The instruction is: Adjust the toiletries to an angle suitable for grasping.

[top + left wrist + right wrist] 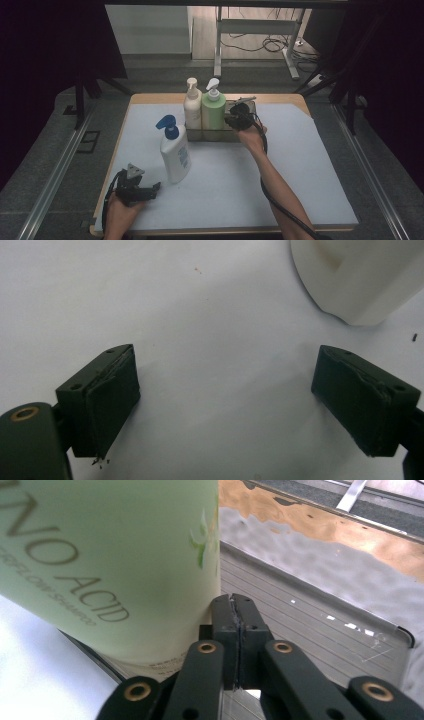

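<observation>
A: Right gripper?
B: Centre of the high view, jaws pressed together on nothing, sitting at the metal tray just beside the green bottle.
A: Confirmed close up: green bottle fills upper left, tray wall at right.
B: Left gripper lower left, jaws wide apart over the white mat. White bottle with blue pump stands near it; cream bottle in the tray.

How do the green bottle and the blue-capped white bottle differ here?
The green bottle stands in the metal tray, beside the right tool; the blue-capped white bottle stands on the bare mat, near the left tool. The green bottle's pump is white, the white bottle's blue. Both stand upright.
</observation>
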A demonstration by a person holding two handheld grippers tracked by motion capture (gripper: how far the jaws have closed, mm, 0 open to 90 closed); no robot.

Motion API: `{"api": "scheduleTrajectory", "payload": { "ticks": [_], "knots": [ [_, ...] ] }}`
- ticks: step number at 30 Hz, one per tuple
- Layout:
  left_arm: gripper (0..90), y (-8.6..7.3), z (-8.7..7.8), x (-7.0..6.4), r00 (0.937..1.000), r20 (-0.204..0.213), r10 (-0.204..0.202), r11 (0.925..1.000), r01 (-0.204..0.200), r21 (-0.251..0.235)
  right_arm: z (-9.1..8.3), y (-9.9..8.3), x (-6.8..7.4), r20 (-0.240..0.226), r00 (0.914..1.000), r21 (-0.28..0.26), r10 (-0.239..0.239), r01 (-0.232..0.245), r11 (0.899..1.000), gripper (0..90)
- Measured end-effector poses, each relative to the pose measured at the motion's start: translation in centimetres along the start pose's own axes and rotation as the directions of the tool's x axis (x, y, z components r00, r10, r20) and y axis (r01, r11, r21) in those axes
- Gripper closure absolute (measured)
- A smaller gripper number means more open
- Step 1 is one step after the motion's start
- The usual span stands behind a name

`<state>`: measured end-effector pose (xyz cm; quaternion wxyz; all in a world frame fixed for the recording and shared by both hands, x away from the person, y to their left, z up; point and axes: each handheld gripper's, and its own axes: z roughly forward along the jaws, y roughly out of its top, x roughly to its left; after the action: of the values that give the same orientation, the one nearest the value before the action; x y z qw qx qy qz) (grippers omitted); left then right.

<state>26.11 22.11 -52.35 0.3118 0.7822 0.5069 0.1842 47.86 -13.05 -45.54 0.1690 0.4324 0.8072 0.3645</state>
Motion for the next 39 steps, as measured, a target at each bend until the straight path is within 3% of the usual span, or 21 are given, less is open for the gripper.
{"api": "scheduleTrajectory", "payload": {
  "ticks": [13,21,28,30,35,39],
  "knots": [
    [11.5,0.0,0.0,0.0,1.0000,-0.001,0.000,1.0000,0.000,0.000,-2.0,0.1,-0.7,-0.006,0.9996,-0.027,-0.026,0.026,0.999,59.9],
    [11.5,0.0,0.0,0.0,1.0000,-0.001,0.001,1.0000,-0.001,0.000,-3.5,-0.3,-1.0,-0.037,0.9977,-0.039,-0.057,0.056,0.998,44.7],
    [11.5,0.0,0.0,0.0,1.0000,-0.001,0.001,1.0000,-0.001,0.000,-5.1,-0.8,-1.2,-0.072,0.9946,-0.083,-0.074,0.068,0.994,30.1],
    [11.5,0.0,0.0,0.0,1.0000,-0.001,0.000,1.0000,0.000,0.000,-5.3,-0.9,-1.2,-0.071,0.9944,-0.084,-0.078,0.072,0.994,29.3],
    [11.5,0.0,0.0,0.0,1.0000,-0.001,0.001,1.0000,-0.001,0.000,-6.2,-1.3,-1.0,-0.066,0.9927,-0.082,-0.101,0.095,0.992,17.4],
    [11.5,0.0,0.0,0.0,1.0000,-0.001,0.000,1.0000,0.000,0.000,-6.9,-1.7,-0.9,-0.092,0.9879,-0.069,-0.125,0.119,0.991,12.6]
  ]
}}
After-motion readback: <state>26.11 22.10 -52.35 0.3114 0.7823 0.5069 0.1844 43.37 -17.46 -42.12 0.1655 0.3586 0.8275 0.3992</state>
